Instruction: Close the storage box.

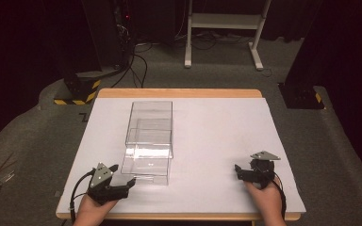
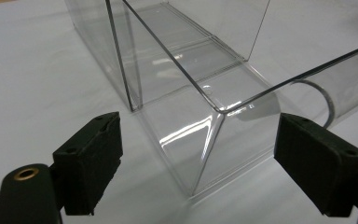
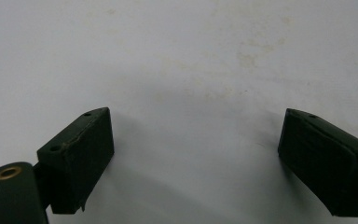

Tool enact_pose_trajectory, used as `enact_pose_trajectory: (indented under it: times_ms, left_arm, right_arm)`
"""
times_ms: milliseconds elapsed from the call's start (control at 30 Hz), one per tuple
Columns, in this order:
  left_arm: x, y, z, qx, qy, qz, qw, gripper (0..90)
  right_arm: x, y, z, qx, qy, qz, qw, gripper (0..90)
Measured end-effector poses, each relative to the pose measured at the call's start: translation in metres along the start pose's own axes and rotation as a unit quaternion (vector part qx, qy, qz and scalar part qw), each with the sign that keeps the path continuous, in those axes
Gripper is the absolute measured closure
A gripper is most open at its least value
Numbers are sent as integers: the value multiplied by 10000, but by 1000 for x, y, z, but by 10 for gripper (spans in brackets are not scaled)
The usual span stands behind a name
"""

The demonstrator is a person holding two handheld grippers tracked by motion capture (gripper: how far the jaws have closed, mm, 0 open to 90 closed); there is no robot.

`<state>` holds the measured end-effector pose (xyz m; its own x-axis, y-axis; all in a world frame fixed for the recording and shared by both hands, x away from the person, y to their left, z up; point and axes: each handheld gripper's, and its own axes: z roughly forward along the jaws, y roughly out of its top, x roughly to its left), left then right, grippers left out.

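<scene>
Here's the clear plastic box (image 1: pixel 149 141) lying on the white table cover (image 1: pixel 217 136), left of the middle, its long side running away from the person, and a clear drawer (image 1: pixel 147 170) sticking out of its near end toward the table's front edge. The left gripper (image 1: pixel 122 176) sits right at that drawer's near left corner, held low over the cover, its cable trailing back past the hand. Looking along its jaws in the left gripper view, they stand wide apart, nothing pressed between the pads, and the drawer's corner (image 2: pixel 214 140) sits just ahead of the gap, with a rounded finger notch showing in the front wall off to the right. Over on the right side, the right gripper (image 1: pixel 240 172) rests near the front edge, well apart from the box. In its own view the jaws are spread wide too, with bare, faintly stained white cover (image 3: pixel 191 70) between them.
</scene>
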<state>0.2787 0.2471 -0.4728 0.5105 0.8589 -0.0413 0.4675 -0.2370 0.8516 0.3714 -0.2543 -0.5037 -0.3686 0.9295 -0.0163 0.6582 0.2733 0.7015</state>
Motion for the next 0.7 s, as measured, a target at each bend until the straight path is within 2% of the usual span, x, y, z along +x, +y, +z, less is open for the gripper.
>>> enact_pose_trajectory:
  times_ms: [267, 367, 400, 467, 700]
  left_arm:
    - [-3, 1, 7, 17, -9, 43, 10000, 167]
    - [-5, 2, 8, 21, -56, 78, 10000, 214]
    - [-7, 2, 7, -17, -107, 201, 9997, 245]
    - [-9, 3, 7, -32, -85, 224, 9997, 295]
    - [-9, 3, 9, -100, -36, 67, 9999, 329]
  right_arm:
    - [0, 0, 0, 1, 0, 1, 10000, 101]
    - [0, 0, 0, 0, 1, 2, 10000, 101]
    - [0, 0, 0, 0, 2, 3, 10000, 101]
    - [0, 0, 0, -1, 1, 1, 10000, 101]
    - [0, 0, 0, 1, 6, 4, 10000, 101]
